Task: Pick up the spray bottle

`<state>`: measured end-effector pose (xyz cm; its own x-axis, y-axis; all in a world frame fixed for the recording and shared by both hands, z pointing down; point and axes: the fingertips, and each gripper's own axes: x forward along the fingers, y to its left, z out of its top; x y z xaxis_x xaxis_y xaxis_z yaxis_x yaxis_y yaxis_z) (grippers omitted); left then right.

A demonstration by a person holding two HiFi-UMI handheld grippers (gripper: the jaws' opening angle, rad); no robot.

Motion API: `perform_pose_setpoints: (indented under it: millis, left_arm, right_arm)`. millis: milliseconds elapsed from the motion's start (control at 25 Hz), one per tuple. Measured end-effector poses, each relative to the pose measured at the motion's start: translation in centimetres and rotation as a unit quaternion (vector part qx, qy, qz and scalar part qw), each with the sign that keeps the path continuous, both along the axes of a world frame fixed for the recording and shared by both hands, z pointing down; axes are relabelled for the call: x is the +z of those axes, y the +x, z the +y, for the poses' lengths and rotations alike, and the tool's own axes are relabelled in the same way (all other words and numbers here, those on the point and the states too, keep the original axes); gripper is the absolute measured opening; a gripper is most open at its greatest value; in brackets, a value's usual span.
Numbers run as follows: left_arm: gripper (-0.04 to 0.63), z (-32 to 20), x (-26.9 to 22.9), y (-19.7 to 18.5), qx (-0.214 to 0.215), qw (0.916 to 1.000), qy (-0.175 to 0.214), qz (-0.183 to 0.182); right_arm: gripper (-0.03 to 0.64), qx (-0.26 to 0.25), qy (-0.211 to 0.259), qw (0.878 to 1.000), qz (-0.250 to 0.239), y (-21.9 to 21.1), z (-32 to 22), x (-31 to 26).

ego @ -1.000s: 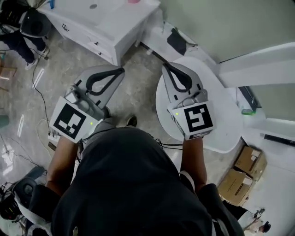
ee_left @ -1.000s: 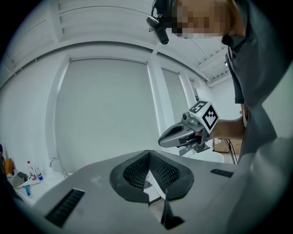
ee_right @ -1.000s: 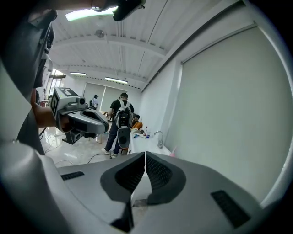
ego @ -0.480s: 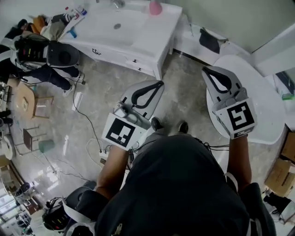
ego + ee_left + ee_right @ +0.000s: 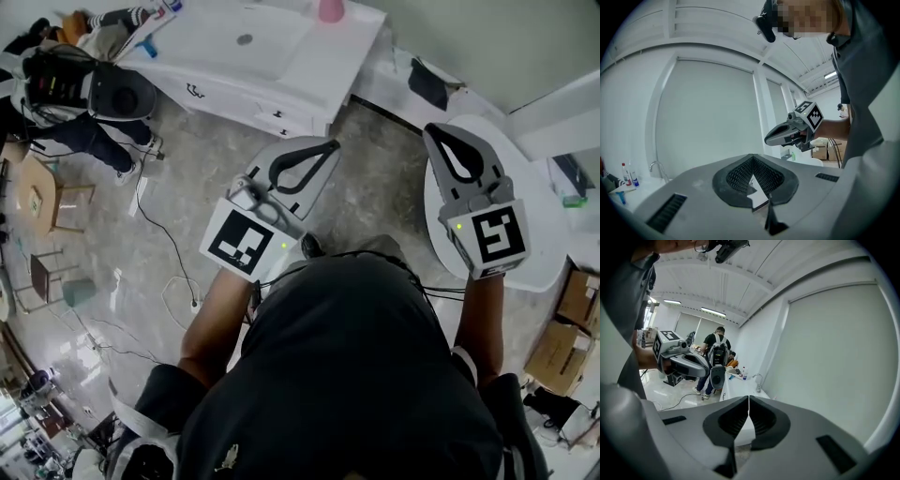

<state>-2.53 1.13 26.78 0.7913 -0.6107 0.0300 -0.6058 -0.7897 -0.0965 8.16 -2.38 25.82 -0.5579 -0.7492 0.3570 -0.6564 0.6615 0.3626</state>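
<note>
I cannot pick out a spray bottle for certain. A pink container (image 5: 330, 9) stands at the back of the white sink counter (image 5: 281, 66). Small bottles (image 5: 626, 174) stand by the tap (image 5: 655, 167) at its far end. My left gripper (image 5: 335, 143) is held level over the floor, short of the counter, shut and empty; the left gripper view has its tips (image 5: 752, 156) touching. My right gripper (image 5: 429, 128) hangs over the edge of a round white table (image 5: 548, 244), also shut on nothing, its tips (image 5: 748, 397) meeting.
A person with a dark backpack (image 5: 89, 94) stands at the counter's left end. Cables (image 5: 169, 248) trail over the marble floor. A green-and-white item (image 5: 569, 183) lies on the round table. Cardboard boxes (image 5: 562, 328) sit at the lower right. Small tables (image 5: 42, 202) stand at the far left.
The view has swung round, so the sink counter and the person beside it now show. Both grippers have moved across with it, side by side. Neither pair of jaws has opened.
</note>
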Motion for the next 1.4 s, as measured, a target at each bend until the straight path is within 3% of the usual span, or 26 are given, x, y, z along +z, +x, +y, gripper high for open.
perform_pose_setpoints:
  millis: [400, 1000, 1400]
  left_arm:
    - [0.003, -3.4, 0.9, 1.0, 0.000, 0.9999, -0.010, -0.006]
    - [0.003, -10.2, 0.4, 5.8, -0.065, 0.9968, -0.026, -0.039]
    - [0.003, -12.3, 1.4, 7.4, -0.096, 0.9915, -0.059, -0.065]
  right_arm:
    - [0.011, 0.000, -0.016, 1.000, -0.002, 0.9, -3.2, 1.2]
    - [0.011, -0.070, -0.015, 0.997, -0.040, 5.1, -11.4, 0.9]
    - [0.009, -0.072, -0.050, 0.994, -0.064, 7.9, -15.2, 3.0]
